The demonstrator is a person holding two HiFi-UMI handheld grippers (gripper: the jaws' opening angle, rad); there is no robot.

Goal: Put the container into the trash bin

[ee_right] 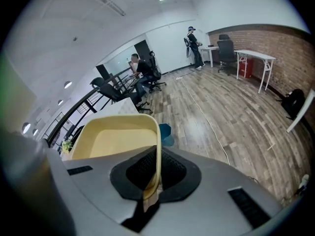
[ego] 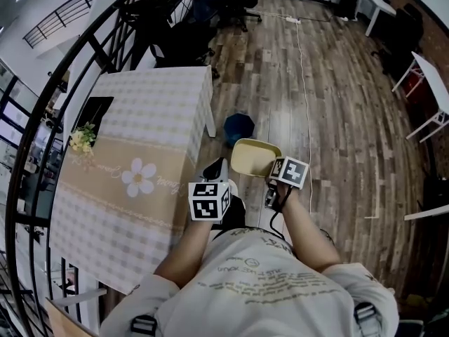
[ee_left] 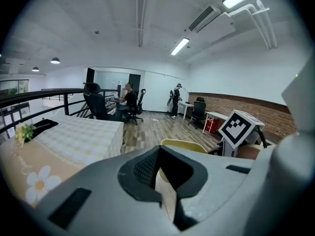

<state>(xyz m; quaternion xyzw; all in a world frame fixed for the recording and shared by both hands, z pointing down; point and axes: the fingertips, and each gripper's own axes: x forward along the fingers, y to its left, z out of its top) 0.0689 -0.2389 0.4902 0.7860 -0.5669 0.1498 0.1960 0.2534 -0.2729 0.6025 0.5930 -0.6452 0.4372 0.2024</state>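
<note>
The right claw [ee_right: 153,178] is clamped on the near rim of the yellow container [ee_right: 115,139], held in the air above the floor [ego: 337,104]; the left claw [ee_left: 162,181] beside it stands slightly apart, empty. Keep that pinch firm and the container level until it is squarely over the blue trash bin [ego: 238,128] ahead on the floor, near the table [ego: 140,111] corner, then release.

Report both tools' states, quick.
Left tool: jaws slightly apart, nothing between them.
Right tool: closed on the rim of the yellow container.
</note>
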